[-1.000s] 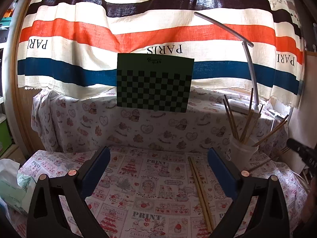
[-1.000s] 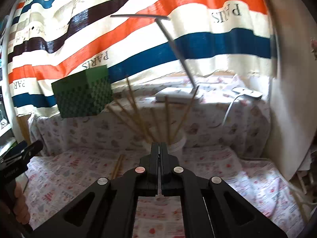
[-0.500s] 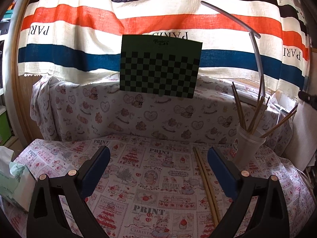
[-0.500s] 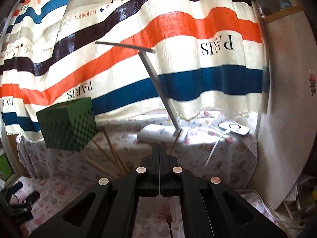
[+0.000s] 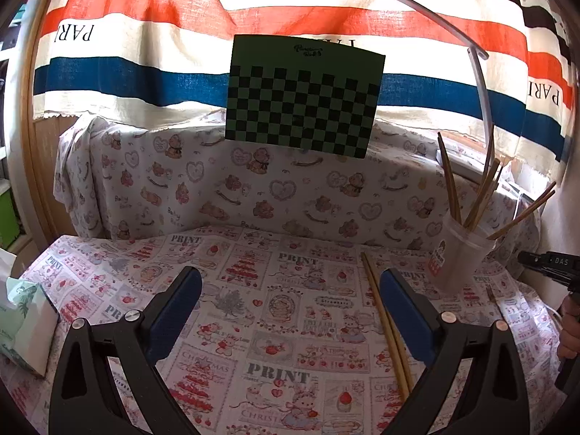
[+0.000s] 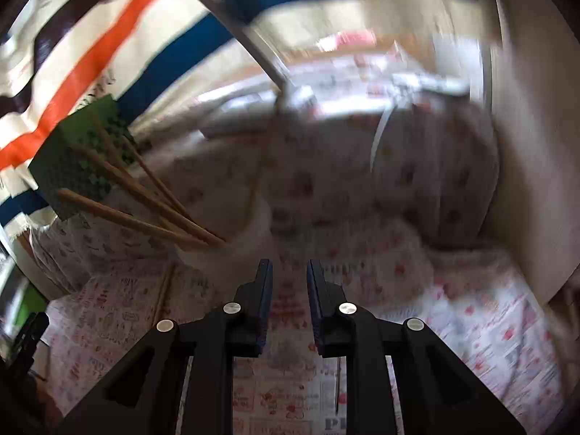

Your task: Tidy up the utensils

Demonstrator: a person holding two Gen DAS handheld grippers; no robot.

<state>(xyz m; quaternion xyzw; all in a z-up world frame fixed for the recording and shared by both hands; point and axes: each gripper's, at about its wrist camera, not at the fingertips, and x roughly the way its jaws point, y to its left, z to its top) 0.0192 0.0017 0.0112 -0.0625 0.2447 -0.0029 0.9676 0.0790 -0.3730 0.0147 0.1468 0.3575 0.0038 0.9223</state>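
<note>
Hovering wide open and empty, the left gripper (image 5: 290, 290) has the loose chopsticks (image 5: 386, 322) lying on the cloth beside its right finger. Further right, the cup (image 5: 460, 257) could tip if the right gripper (image 6: 289, 272), empty with jaws opening, bumps it.

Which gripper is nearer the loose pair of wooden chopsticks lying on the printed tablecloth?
Left. The left gripper is open with the loose pair of wooden chopsticks just inside its right finger. The right gripper, jaws opening and empty, sits off beyond the translucent plastic cup.
</note>
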